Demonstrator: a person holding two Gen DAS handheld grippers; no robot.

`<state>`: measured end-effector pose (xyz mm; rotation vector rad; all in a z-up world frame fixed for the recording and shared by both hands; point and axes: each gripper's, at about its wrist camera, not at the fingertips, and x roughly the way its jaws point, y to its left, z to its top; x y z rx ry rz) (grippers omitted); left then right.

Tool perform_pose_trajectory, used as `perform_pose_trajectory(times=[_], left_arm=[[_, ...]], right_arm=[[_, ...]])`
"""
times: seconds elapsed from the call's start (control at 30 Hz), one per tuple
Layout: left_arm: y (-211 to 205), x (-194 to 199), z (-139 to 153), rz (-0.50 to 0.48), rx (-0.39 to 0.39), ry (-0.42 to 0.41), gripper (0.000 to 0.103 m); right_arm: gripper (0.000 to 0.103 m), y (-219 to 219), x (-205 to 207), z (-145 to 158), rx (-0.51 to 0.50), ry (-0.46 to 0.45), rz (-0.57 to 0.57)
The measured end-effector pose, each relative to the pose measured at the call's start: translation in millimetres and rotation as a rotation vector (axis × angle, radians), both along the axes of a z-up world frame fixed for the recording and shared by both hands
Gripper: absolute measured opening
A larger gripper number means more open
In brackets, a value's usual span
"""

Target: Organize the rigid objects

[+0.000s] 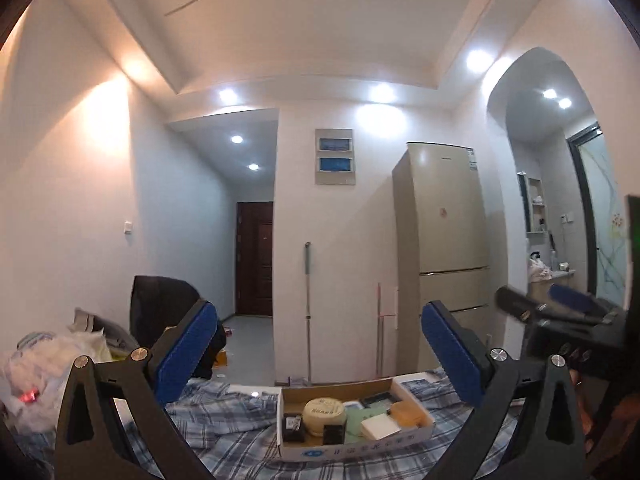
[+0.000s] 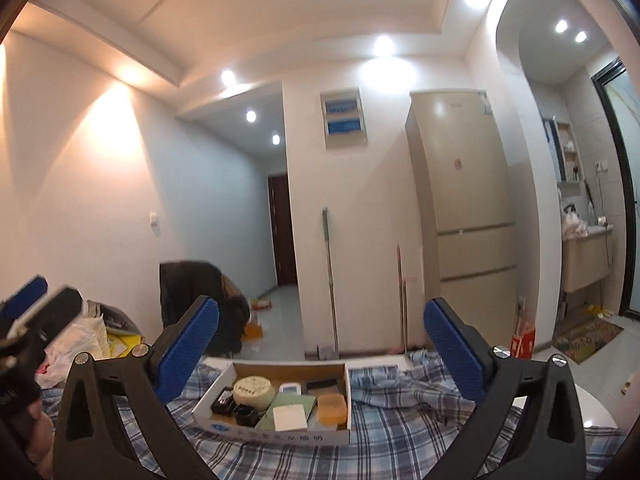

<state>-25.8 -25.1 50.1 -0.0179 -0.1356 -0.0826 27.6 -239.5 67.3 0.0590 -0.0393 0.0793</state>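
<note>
Both of my grippers are spread wide with nothing between their blue pads. My left gripper (image 1: 320,356) frames the middle of its own view, and its jaws stand apart over the plaid cloth (image 1: 240,432) that covers the surface in the lower part of the frame. My right gripper (image 2: 322,354) looks the same in its view, jaws parted and empty. The cardboard box (image 1: 352,450) sits on the cloth in the lower centre of the left view, just right of middle, and in the lower centre of the right view too, clear of both sets of fingers. Inside it I see a round cream tin (image 1: 324,410) toward the left, a small black case (image 1: 293,428) at the left edge, a white block (image 1: 380,426) at the front, an orange block (image 1: 408,412) at the right, and a green card (image 1: 358,420) lying under them. In the left view my right gripper shows at the right edge; in the right view my left gripper shows at the left edge. Behind the box, a tall beige fridge (image 2: 468,200) stands right of centre, and a mop handle (image 2: 330,272) leans against the white wall in the middle.
</note>
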Motion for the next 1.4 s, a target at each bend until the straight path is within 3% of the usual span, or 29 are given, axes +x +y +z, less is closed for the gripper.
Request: perform_pose_trajectory(times=[0.07, 0.33, 0.43, 0.6, 0.87, 1.4], left_arm=[[-0.7, 7.4, -15.1, 0.052, 0.006, 0.013, 0.103], [-5.3, 51.5, -53.4, -0.009, 0.012, 0.234, 0.103], [2.0, 59.7, -56.8, -0.001, -0.029, 0.281, 0.103], [-5.3, 52.2, -55.8, 0.024, -0.001, 0.246, 0.103], [-11.6, 29.6, -52.1, 0.008, 0.037, 0.143, 0.103], [-10.7, 29.2, -50.7, 0.021, 0.041, 0.142, 0.103]], right_arm=[[0.102, 3.2, -0.6, -12.0, -0.026, -0.023, -0.011], [0.102, 22.5, 9.4, -49.9, -0.161, 0.007, -0.143], [0.102, 17.3, 6.2, -50.2, -0.143, 0.000, -0.102], [0.102, 12.8, 16.4, -55.3, -0.131, 0.069, -0.110], [0.103, 1.5, 15.5, -52.7, -0.080, 0.087, -0.144], [0.103, 3.6, 16.7, -52.7, -0.098, 0.091, -0.132]])
